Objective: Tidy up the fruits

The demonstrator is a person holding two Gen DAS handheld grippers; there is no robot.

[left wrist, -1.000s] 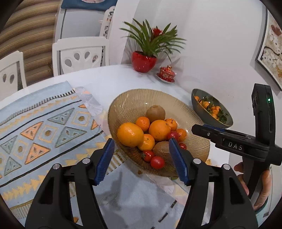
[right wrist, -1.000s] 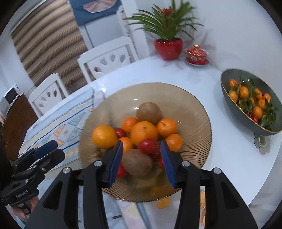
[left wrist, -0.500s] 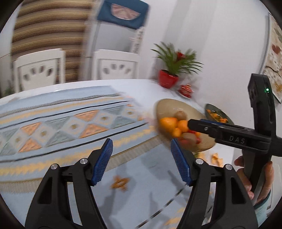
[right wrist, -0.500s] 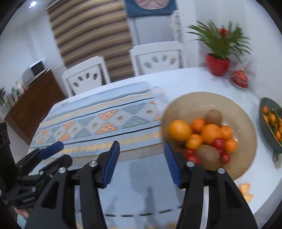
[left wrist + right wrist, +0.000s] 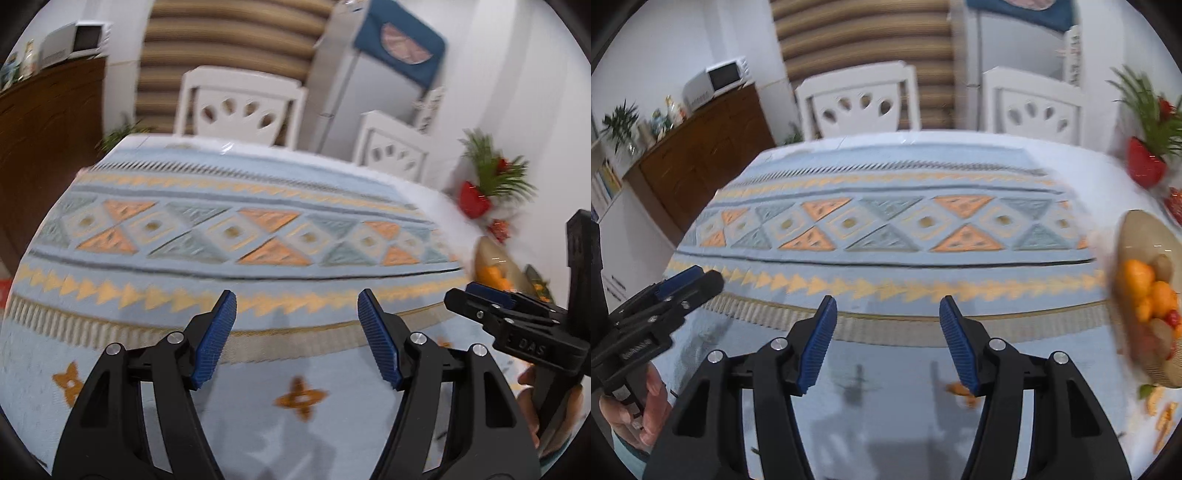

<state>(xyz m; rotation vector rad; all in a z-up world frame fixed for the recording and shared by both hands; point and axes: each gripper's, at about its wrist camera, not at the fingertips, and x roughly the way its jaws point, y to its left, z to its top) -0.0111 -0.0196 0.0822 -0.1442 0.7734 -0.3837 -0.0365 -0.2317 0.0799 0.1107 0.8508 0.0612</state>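
A ribbed amber glass bowl (image 5: pixel 1145 229) with oranges (image 5: pixel 1137 277), kiwis and small red fruits sits at the far right edge of the right wrist view, blurred. The left wrist view shows only a sliver of that bowl (image 5: pixel 491 254). My left gripper (image 5: pixel 297 314) is open over the patterned blue table runner (image 5: pixel 229 236) with nothing between its fingers. My right gripper (image 5: pixel 886 317) is open too, above the same runner (image 5: pixel 886 218). Each gripper shows in the other's view, the right gripper (image 5: pixel 476 295) at right, the left gripper (image 5: pixel 690 280) at left.
Two white chairs (image 5: pixel 860 99) stand behind the round white table. A red pot with a green plant (image 5: pixel 1145 162) stands at the back right. A wooden sideboard (image 5: pixel 701 151) with a microwave is on the left. Orange peel bits (image 5: pixel 1160 410) lie near the table's front right.
Both grippers have swung left, away from the fruit bowl, which slid from centre to the far right edge of each view. Both stay open and hold nothing.
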